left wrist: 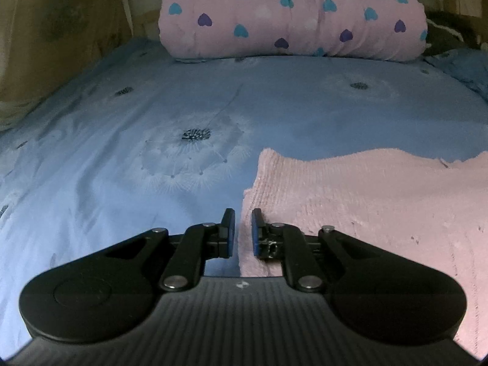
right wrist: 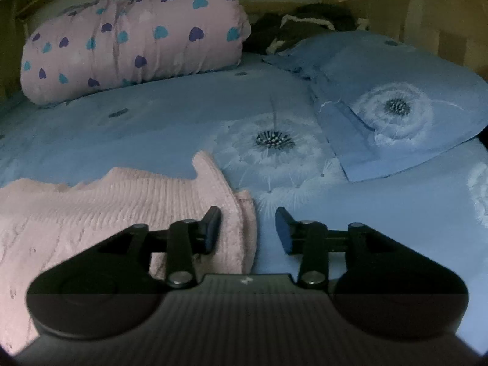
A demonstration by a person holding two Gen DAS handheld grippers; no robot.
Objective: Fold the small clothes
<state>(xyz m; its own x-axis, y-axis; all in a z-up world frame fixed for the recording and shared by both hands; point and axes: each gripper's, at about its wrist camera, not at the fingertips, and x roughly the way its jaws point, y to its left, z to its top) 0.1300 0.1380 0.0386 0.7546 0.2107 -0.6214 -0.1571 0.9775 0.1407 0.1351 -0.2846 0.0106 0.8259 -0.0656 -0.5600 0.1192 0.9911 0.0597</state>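
A pink knitted garment (left wrist: 366, 207) lies flat on the blue bed sheet (left wrist: 122, 152). My left gripper (left wrist: 243, 231) sits at its left edge, jaws closed to a narrow slit with the garment's edge caught in it. In the right wrist view the same garment (right wrist: 106, 207) fills the lower left, a sleeve-like flap sticking up at its far right corner. My right gripper (right wrist: 248, 228) stands open over the garment's right edge. Its left finger (right wrist: 212, 231) is above the pink knit, its right finger (right wrist: 285, 231) above bare sheet, and neither pad presses on the fabric.
A rolled pink quilt with blue and purple hearts (left wrist: 289, 15) lies across the far side of the bed. A blue dandelion-print pillow (right wrist: 396, 106) sits at the right, dark clothing (right wrist: 305, 27) behind it. A brown wall (left wrist: 45, 45) borders the left.
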